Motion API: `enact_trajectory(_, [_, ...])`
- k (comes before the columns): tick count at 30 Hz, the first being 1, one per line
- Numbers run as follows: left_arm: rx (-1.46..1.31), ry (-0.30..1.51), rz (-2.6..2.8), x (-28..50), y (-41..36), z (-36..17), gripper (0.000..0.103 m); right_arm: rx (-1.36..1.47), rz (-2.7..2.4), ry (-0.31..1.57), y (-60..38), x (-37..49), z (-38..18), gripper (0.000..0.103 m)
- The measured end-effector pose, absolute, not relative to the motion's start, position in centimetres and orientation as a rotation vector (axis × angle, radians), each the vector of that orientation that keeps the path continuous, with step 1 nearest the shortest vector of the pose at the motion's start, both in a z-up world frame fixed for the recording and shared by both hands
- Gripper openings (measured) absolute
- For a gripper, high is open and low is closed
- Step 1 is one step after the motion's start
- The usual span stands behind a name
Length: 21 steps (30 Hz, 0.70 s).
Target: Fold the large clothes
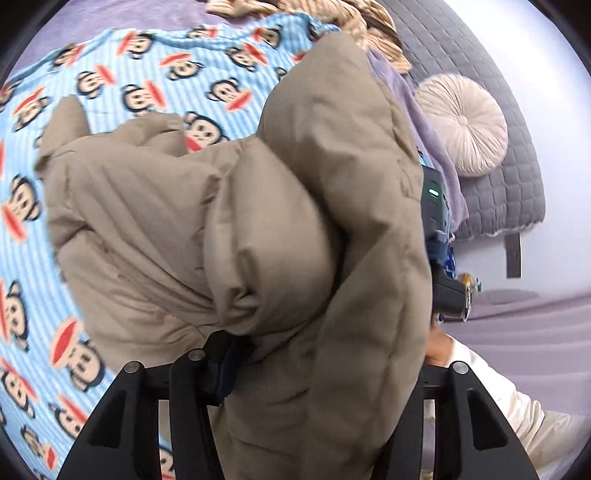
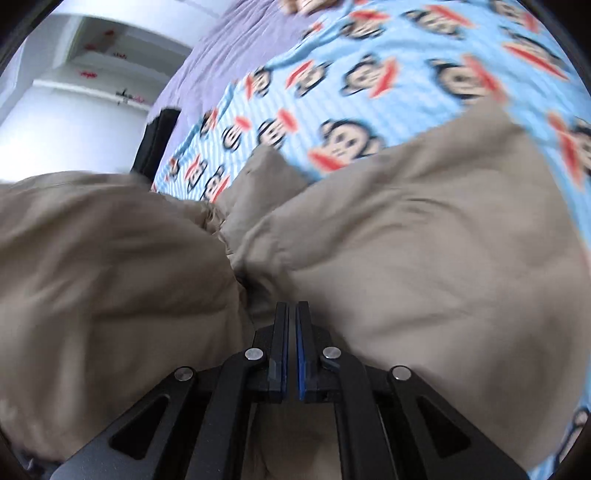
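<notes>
Bunching up in puffy folds, the beige padded jacket (image 1: pixel 236 229) fills most of both wrist views; its quilted, matte fabric is creased where it gathers toward the grippers, and one rounded, pillow-like section bulges at the middle of the left wrist view. It hangs and drapes just above a light blue blanket (image 1: pixel 122 85) printed with cartoon monkey faces, which is spread over a purple bed sheet (image 1: pixel 517 332).

The left gripper (image 1: pixel 236 354) has a thick wad of the jacket between its fingers: the left finger shows, pressed against the cloth, while the right one is buried under a fold (so the jaws look clamped on the jacket, though only one finger is visible). In the right wrist view the right gripper (image 2: pixel 291 317) has its jaws pressed almost together, blue pads facing each other with only a sliver between; the jacket (image 2: pixel 406 258) swells up on both sides of the tips, and whether a thin layer of it is pinched there cannot be told.

Beyond the jacket in the left wrist view lie a round cream cushion (image 1: pixel 461 123), a grey quilted cover (image 1: pixel 517 177) and a striped tan cloth (image 1: pixel 362 22). This view also catches the right gripper's dark body (image 1: pixel 443 266) beside the jacket's edge.
</notes>
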State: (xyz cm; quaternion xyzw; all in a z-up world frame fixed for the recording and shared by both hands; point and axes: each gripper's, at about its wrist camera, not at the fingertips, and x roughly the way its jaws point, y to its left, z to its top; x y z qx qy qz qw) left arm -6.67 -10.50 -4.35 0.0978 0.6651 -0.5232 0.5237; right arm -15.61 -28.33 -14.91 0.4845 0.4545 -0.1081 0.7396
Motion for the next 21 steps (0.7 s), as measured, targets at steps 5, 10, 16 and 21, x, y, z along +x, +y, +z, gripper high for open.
enact_trajectory(5, [0.240,1.619,-1.282,-9.1,-15.4,-7.6,0.064,1.123,-0.341,0.935,-30.2,-22.9,-13.5,0.004])
enact_trajectory(10, [0.303,1.599,-1.234,-10.0,-20.3,-10.1,0.073,1.139,-0.414,0.926,-30.2,-28.5,-11.9,0.005])
enact_trajectory(16, [0.374,1.528,-1.206,-9.7,-24.1,-11.5,0.075,1.139,-0.377,0.883,-28.1,-34.5,-8.5,0.084])
enact_trajectory(21, [0.424,1.458,-1.220,-9.6,-25.0,-10.3,0.075,1.105,-0.192,0.840,-24.9,-33.5,-6.5,0.091])
